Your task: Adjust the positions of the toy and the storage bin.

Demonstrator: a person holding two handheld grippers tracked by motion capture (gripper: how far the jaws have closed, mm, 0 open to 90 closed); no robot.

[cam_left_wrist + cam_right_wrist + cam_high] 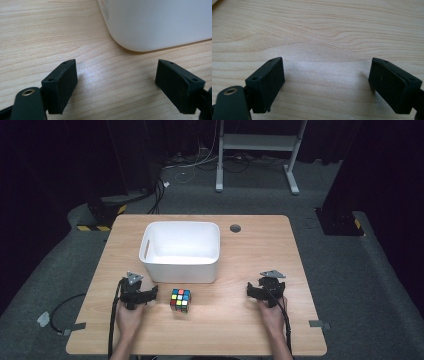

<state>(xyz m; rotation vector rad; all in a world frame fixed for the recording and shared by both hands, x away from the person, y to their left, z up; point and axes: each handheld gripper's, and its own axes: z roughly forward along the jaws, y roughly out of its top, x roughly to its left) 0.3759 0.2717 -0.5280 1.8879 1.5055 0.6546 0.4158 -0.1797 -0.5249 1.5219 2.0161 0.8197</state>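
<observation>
A scrambled colour cube lies on the wooden table, just in front of a white plastic bin. My left gripper rests on the table left of the cube, open, its jaws pointing right toward it. Seen from the left gripper view, the left gripper holds nothing and the bin's rounded corner stands close ahead. My right gripper sits on the table to the right of the cube, well apart from it. Its jaws are spread wide over bare wood, the right gripper empty.
The bin looks empty and has a handle slot on its left side. A round cable hole sits near the table's far edge. Cables trail off the left edge to the grey floor. A metal stand rises beyond the table.
</observation>
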